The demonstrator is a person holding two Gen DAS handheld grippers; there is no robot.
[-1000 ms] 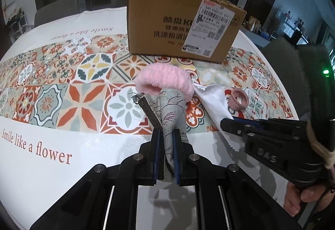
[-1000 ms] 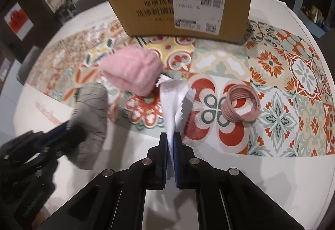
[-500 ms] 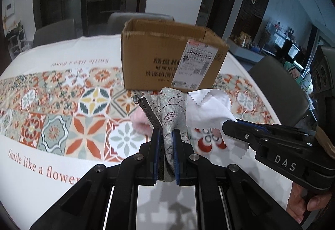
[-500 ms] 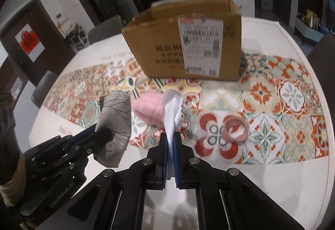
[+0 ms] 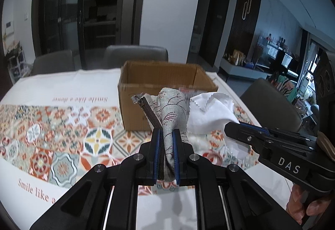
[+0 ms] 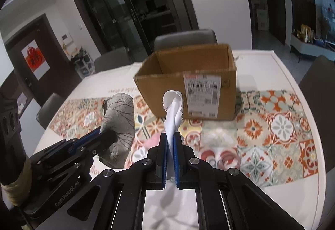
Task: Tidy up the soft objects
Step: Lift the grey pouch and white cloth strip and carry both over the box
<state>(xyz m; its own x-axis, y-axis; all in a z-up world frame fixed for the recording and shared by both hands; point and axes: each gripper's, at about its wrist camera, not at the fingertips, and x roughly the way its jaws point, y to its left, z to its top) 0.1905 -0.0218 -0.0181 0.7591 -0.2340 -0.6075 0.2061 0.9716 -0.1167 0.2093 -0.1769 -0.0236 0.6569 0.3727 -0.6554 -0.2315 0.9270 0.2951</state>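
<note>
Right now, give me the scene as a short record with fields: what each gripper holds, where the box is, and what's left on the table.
left gripper: shut on the grey pouch, lifted off the table
right gripper: shut on the white cloth, also lifted
box: cardboard, open top, standing on the patterned tablecloth beyond both grippers
inside of box: floor not visible
left on table: pink ring near the right gripper; something pink behind the fingers, blurred

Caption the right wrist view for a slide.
Right claw clamps a white cloth; left claw holds a grey pouch before the open cardboard box.
</note>
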